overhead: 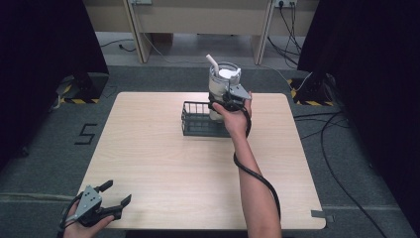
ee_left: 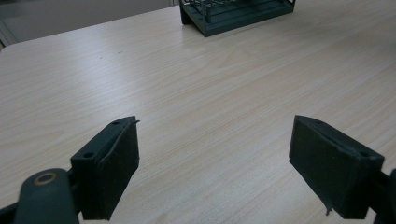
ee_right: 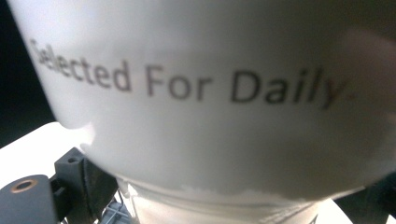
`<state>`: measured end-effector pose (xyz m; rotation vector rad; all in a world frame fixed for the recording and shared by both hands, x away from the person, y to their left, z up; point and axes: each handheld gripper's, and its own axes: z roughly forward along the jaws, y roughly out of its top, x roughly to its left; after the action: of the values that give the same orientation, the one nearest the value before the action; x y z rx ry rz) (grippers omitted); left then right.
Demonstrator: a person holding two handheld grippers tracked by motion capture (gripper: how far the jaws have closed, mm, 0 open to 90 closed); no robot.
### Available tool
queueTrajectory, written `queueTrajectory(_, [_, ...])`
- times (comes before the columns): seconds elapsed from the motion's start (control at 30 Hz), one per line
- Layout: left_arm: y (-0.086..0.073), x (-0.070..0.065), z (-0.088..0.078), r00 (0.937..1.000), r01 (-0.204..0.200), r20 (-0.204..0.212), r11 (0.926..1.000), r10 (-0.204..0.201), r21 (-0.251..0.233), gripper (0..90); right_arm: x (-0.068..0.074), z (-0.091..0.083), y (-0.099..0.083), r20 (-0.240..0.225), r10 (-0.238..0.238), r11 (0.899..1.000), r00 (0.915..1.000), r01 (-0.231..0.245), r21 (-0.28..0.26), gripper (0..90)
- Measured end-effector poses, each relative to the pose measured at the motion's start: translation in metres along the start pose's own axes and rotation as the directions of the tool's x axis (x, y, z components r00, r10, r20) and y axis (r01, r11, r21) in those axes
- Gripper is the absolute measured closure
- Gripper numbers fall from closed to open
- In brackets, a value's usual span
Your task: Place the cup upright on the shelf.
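A clear tumbler [overhead: 221, 85] with a white lid and a white straw is held above the dark wire basket [overhead: 195, 120] at the table's far middle. My right gripper [overhead: 224, 101] is shut on the tumbler's lower half. In the right gripper view the cup [ee_right: 210, 107] sits close up, white with the words "Selected For Daily" on it. My left gripper [overhead: 118, 196] stands open near the table's front left corner with nothing between its fingers. In the left gripper view its pads [ee_left: 114, 168] are wide apart over bare wood, and the basket [ee_left: 233, 14] lies far ahead.
The light wooden table [overhead: 163, 168] has a rounded front edge. Black curtains flank both sides, cables run over the grey floor at right, and a wooden frame stands behind the table.
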<state>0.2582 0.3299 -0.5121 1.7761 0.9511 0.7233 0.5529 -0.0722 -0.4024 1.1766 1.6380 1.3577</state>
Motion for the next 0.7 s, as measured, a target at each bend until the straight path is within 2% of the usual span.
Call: queueTrajectory(0.7, [0.000,-0.001,0.000,1.0000,-0.004,0.001,1.0000,0.004,0.003,15.5,-0.001,0.011,-0.020,0.004,0.000,0.999,1.0000,0.000,0.049,9.6])
